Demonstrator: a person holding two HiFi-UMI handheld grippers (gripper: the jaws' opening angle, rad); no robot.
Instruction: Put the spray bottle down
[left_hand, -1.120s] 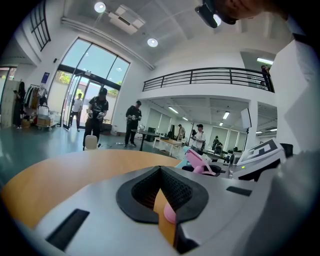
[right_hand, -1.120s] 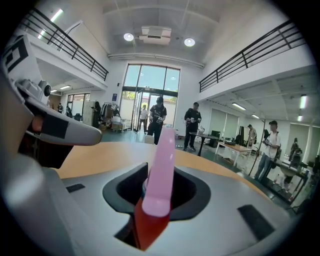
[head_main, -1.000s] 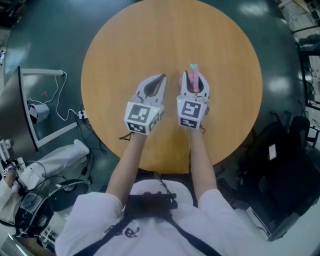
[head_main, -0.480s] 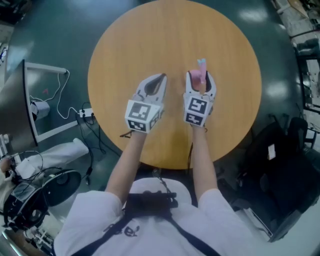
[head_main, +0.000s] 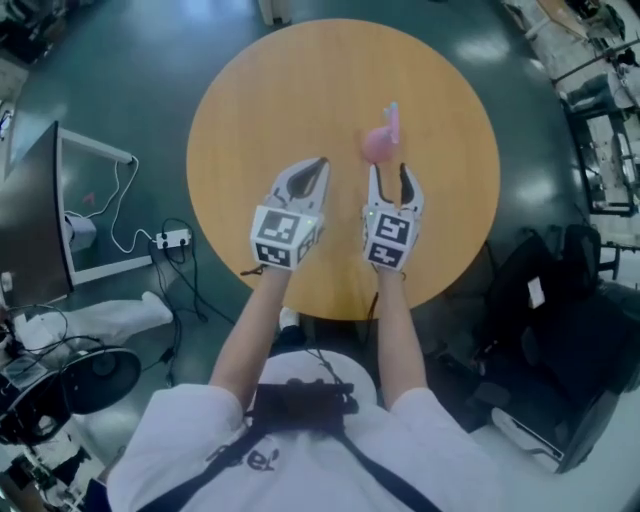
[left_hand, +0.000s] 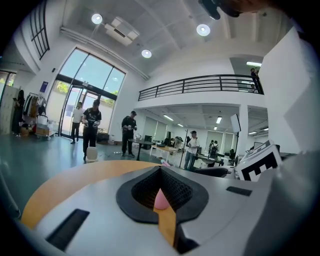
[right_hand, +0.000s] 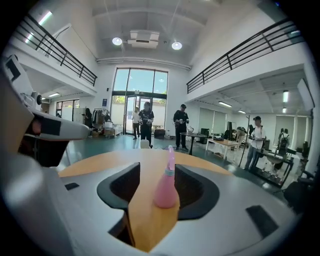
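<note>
The pink spray bottle (head_main: 378, 143) stands upright on the round wooden table (head_main: 250, 90). My right gripper (head_main: 390, 171) is just behind it, open. Its jaws have just swung wide and eased back a little, and nothing is between them. In the right gripper view the bottle (right_hand: 166, 186) stands alone a short way beyond the fingertips. My left gripper (head_main: 321, 160) hovers to the left of the bottle, shut and empty. Through the hollow of its jaws the left gripper view shows a sliver of the bottle (left_hand: 161, 199).
A monitor (head_main: 30, 220) and a power strip with cables (head_main: 170, 238) are on the floor side at the left. A black chair (head_main: 560, 290) stands at the right. Several people stand far off in the hall (right_hand: 145, 122).
My right gripper has let go of the spray bottle and drawn back toward me. The bottle now stands free on the table. My left gripper also moved back a little.
</note>
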